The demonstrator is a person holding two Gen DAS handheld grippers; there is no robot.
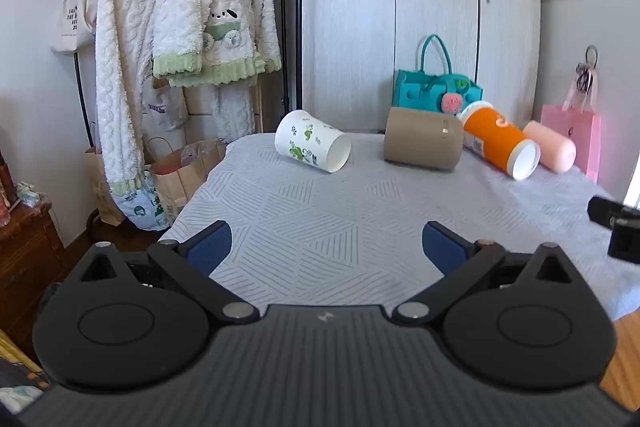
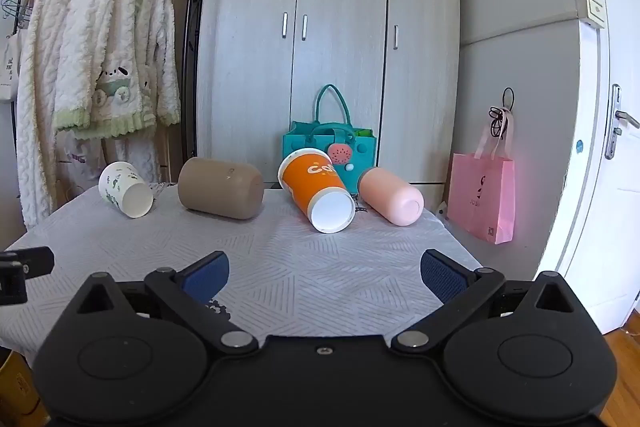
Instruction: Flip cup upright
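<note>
Several cups lie on their sides along the far edge of the table (image 1: 320,227). From the left: a white paper cup with green prints (image 1: 312,146) (image 2: 126,194), a tan cup (image 1: 423,143) (image 2: 220,187), an orange paper cup (image 1: 498,143) (image 2: 318,195) and a pink cup (image 1: 552,146) (image 2: 390,195). My left gripper (image 1: 326,249) is open and empty over the near part of the table. My right gripper (image 2: 325,273) is open and empty, in front of the orange cup and well short of it.
A teal bag (image 1: 434,87) (image 2: 330,143) stands behind the cups against a grey wardrobe (image 2: 328,39). A pink gift bag (image 2: 480,195) hangs at the right. A rack of fluffy robes (image 1: 180,27) and paper bags (image 1: 176,175) stand left of the table.
</note>
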